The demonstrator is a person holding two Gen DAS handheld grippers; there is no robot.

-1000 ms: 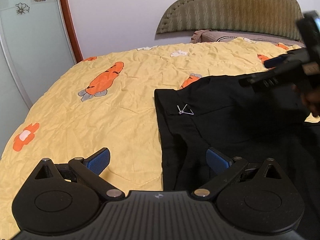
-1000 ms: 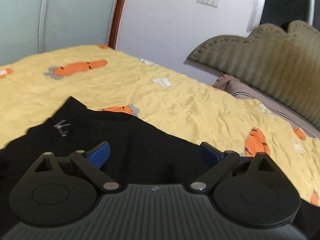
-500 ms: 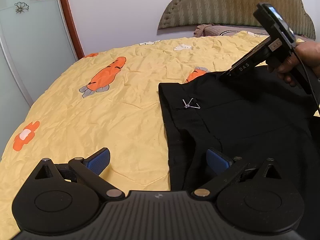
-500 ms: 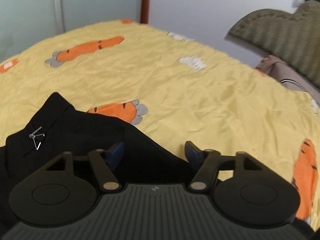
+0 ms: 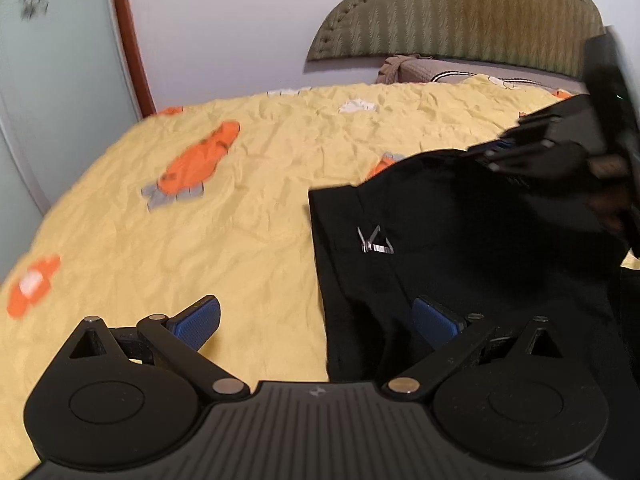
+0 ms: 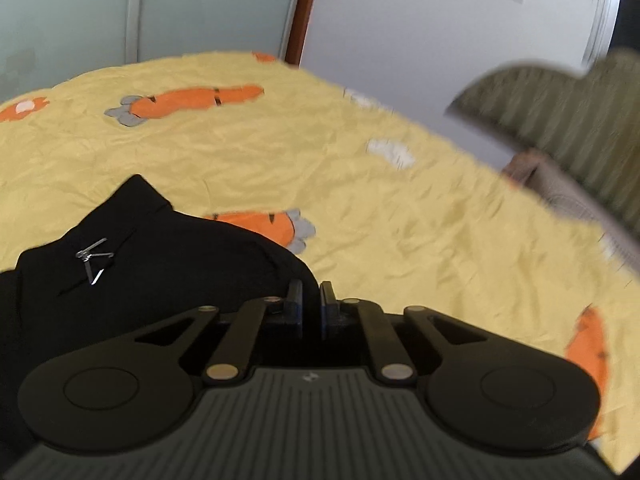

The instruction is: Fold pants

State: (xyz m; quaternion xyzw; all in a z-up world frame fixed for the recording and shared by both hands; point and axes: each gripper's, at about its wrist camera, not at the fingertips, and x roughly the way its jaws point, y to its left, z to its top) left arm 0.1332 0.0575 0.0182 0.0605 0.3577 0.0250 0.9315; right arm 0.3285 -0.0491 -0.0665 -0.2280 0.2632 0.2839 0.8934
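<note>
Black pants [image 5: 460, 248] spread on a yellow carrot-print bed cover [image 5: 200, 220], waistband end toward the headboard [image 5: 480, 12] at 12 o'clock, a small metal clasp [image 5: 374, 240] glinting near the band's left corner. Seen from the left wrist camera: left gripper [image 5: 316, 320] wide open and parked low at 6 o'clock, one blue pad over bare cover, the other over black cloth, the pants' left edge running between them, nothing pinched. Up at 2 o'clock, right gripper [image 5: 496, 150] blurred at the far edge of the waistband. Seen from the right wrist camera: right gripper [image 6: 310, 308] with jaws drawn almost together, having just snapped closed from wide open, and tipped over to one side compared with a second ago; black fabric bunched right at the pads, so apparently clamped on the pants' [image 6: 160, 264] upper edge beside a printed carrot [image 6: 260, 224], though cloth between the pads not clearly shown. Likely meaning for the job: first grasp now made on the right corner, folding not yet begun, garment lying flat. Next need, by the look of it: matching pinch from the left side on the near edge before any lift, or else a lopsided pull and a skewed fold.
</note>
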